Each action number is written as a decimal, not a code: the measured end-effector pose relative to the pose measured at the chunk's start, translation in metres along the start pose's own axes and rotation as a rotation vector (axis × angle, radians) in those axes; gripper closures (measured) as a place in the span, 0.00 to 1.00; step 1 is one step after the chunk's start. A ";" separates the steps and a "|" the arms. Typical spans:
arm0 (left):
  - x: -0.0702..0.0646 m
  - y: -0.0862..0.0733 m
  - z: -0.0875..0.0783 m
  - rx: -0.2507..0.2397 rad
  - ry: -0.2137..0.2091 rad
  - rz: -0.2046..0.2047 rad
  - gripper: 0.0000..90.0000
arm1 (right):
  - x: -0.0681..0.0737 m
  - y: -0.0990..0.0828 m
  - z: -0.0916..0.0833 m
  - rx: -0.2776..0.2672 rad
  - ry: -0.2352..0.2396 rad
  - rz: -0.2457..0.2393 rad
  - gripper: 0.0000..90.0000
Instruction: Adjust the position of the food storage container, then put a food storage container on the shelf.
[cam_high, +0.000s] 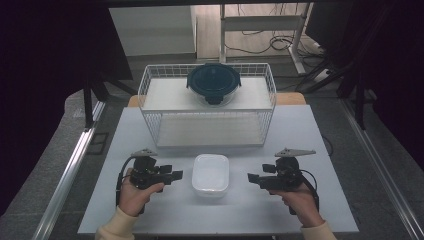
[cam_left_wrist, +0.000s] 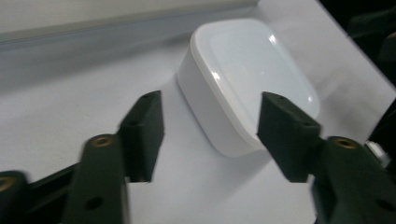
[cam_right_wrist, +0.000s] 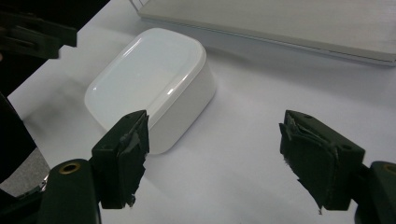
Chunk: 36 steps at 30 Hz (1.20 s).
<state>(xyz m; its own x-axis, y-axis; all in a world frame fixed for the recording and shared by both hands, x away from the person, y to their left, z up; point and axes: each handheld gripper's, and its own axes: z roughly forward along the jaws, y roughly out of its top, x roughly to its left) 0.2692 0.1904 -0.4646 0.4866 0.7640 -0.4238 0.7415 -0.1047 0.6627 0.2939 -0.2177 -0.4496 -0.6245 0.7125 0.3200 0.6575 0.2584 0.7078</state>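
A white rounded-rectangular lidded box (cam_high: 210, 174) lies on the white table (cam_high: 165, 215) near the front, between my two grippers. My left gripper (cam_high: 176, 175) is just left of it, pointing right, with its jaws apart and nothing pinched between them. In the left gripper view (cam_left_wrist: 212, 100) the box (cam_left_wrist: 252, 79) lies just beyond the black pads (cam_left_wrist: 142, 130). My right gripper (cam_high: 251, 177) is to the box's right, pointing left, jaws wide apart and empty. In the right gripper view (cam_right_wrist: 215, 119) the box (cam_right_wrist: 149, 79) sits ahead and to the left.
A white wire basket rack (cam_high: 207, 105) stands at the back of the table. On its upper shelf sits a round glass container with a dark clip-on lid (cam_high: 214, 82). The table's edges drop to a grey floor on both sides.
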 end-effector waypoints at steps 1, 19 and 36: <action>0.002 0.000 -0.002 -0.006 0.018 -0.003 0.39 | 0.000 0.000 0.000 0.002 -0.001 0.000 0.26; -0.008 0.003 -0.014 -0.045 0.084 0.034 0.27 | 0.004 0.001 -0.001 -0.030 -0.010 -0.032 0.22; -0.007 0.018 0.009 -0.022 -0.036 -0.039 0.30 | 0.020 0.023 0.032 0.023 0.040 0.037 0.32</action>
<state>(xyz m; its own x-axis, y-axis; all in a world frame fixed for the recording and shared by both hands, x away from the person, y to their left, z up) 0.2832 0.1772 -0.4559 0.4741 0.7440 -0.4710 0.7501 -0.0610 0.6586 0.3107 -0.1766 -0.4471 -0.6155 0.6953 0.3710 0.6899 0.2478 0.6801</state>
